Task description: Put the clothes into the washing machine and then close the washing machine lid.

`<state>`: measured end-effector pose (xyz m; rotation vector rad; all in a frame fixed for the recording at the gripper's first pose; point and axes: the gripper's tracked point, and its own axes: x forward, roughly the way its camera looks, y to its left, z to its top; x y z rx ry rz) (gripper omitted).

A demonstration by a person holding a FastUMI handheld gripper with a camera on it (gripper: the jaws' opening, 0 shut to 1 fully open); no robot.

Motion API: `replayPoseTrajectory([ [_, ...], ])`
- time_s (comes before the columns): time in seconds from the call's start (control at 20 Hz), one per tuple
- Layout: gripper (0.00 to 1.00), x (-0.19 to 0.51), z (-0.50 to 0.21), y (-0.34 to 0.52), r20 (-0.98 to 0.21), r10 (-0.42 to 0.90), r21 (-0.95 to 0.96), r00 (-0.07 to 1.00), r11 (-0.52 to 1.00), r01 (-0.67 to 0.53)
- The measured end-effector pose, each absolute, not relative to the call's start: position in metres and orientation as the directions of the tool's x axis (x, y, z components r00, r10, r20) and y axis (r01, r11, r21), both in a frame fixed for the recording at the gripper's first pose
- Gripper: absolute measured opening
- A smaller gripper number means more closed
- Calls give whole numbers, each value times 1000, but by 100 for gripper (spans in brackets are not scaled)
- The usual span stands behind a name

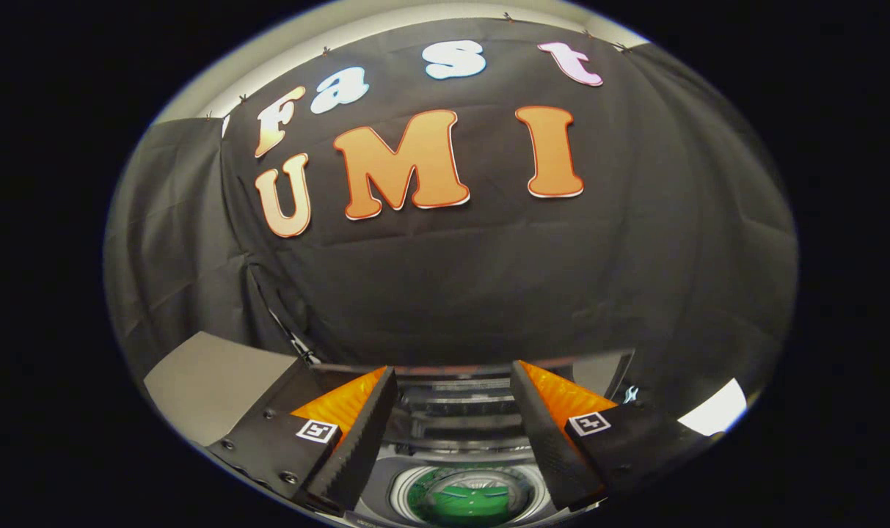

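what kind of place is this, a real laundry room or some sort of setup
Most likely a staged recording booth, not a real laundry room. Black cloth hangs as the back wall, and a top-loading washing machine stands below the open gripper, its drum open with something green inside.

The gripper (453,381) hangs with its fingers spread apart and nothing between them. Below and between the fingers lies the washing machine (465,469), its round drum opening (468,499) showing green clothes (474,504) inside. Beyond rises the booth's black cloth wall (489,279).
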<state>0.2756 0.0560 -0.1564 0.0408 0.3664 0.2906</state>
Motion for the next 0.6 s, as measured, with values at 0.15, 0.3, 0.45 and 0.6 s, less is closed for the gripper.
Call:
replayPoseTrajectory([
  [0.15, 98, 317, -161, 65, -374, 269, 82, 888, 963, -257],
  [0.3, 98, 354, -183, 80, -434, 249, 49, 866, 966, -253],
  [0.45, 99, 374, -208, 85, -486, 234, 37, 842, 968, -248],
  [0.6, 99, 384, -236, 85, -546, 206, 30, 812, 974, -226],
])
